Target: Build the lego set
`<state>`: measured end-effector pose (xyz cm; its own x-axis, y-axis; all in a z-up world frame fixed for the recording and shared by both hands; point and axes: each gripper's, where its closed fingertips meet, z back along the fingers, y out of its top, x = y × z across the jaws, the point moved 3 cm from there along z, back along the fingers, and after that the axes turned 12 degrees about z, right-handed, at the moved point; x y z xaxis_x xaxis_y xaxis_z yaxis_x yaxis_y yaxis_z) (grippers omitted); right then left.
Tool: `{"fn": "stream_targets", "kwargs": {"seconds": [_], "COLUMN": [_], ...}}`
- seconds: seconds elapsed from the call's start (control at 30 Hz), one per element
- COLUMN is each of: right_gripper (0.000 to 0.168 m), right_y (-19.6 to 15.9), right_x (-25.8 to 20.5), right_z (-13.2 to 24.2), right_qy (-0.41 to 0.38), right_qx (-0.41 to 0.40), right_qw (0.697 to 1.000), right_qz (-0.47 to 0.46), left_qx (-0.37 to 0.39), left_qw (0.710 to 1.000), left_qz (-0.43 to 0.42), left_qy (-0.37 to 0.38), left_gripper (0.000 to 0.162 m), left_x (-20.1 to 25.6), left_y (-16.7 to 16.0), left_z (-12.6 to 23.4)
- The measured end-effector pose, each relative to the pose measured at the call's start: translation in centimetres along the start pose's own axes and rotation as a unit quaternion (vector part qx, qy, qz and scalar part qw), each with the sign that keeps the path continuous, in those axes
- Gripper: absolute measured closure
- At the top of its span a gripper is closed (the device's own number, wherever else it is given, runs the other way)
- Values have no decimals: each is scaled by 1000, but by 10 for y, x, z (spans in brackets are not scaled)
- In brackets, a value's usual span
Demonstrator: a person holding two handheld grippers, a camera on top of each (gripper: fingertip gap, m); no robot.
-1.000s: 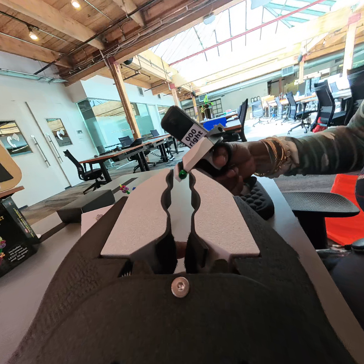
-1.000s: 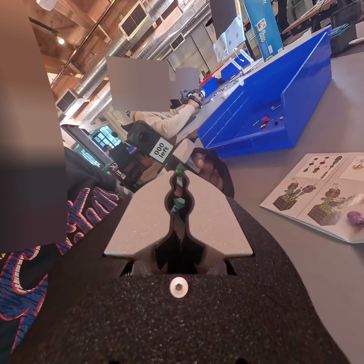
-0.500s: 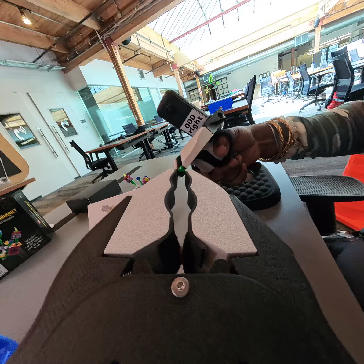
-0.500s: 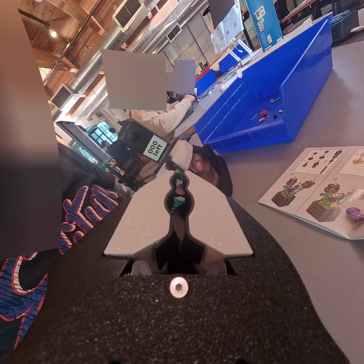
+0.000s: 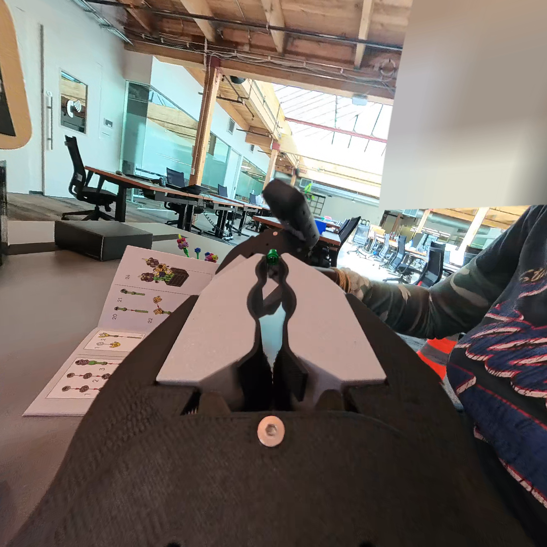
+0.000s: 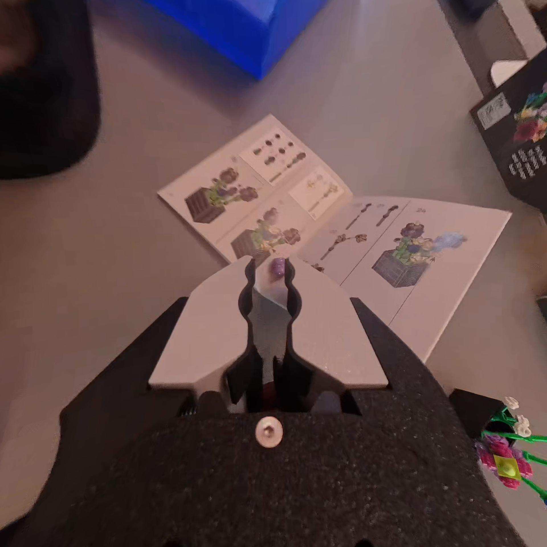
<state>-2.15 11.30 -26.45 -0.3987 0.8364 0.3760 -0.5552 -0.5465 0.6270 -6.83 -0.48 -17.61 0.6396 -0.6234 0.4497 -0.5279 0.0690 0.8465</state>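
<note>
Fingers (image 5: 325, 296) pinch one green piece (image 5: 271, 256); one booklet (image 6: 429, 266) open.

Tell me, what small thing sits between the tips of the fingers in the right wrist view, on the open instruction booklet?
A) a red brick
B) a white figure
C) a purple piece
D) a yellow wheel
C: a small purple piece lies on the open instruction booklet, framed by the parted tips of the right gripper.
</note>
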Motion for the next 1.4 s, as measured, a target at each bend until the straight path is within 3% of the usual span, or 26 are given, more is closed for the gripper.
{"fn": "stream_targets", "kwargs": {"seconds": [0.27, 0.57, 0.83, 0.9, 1.03, 1.23, 1.4], "right_gripper": [151, 154, 149, 157, 158, 158, 158], "right_y": [-14, -15, -14, -14, -9, 46, 75], "right_x": [3, 5, 6, 6, 6, -17, -37], "right_z": [-13, -17, -18, -18, -14, 44, 72], "right_qy": [-17, 28, 44, 55, 52, 23, -22], "right_qx": [-14, 58, 65, 68, 84, 218, 200], "right_qw": [999, 992, 993, 993, 993, 972, 956], "right_qz": [-33, -110, -86, -85, -66, 87, 212], "left_qx": [-14, -20, -24, -28, -25, -49, -81], "left_qw": [1000, 999, 998, 998, 999, 998, 988], "left_qz": [0, 3, 6, 5, 3, 39, 117], "left_qy": [-19, -40, -49, -52, -39, -25, -54], "left_gripper": [155, 155, 155, 155, 155, 155, 155], "left_x": [6, 11, 13, 14, 12, 4, 2], "left_y": [-3, -5, -7, -8, -8, -11, -18], "left_z": [-2, -1, -1, -2, -1, -3, -6]}}
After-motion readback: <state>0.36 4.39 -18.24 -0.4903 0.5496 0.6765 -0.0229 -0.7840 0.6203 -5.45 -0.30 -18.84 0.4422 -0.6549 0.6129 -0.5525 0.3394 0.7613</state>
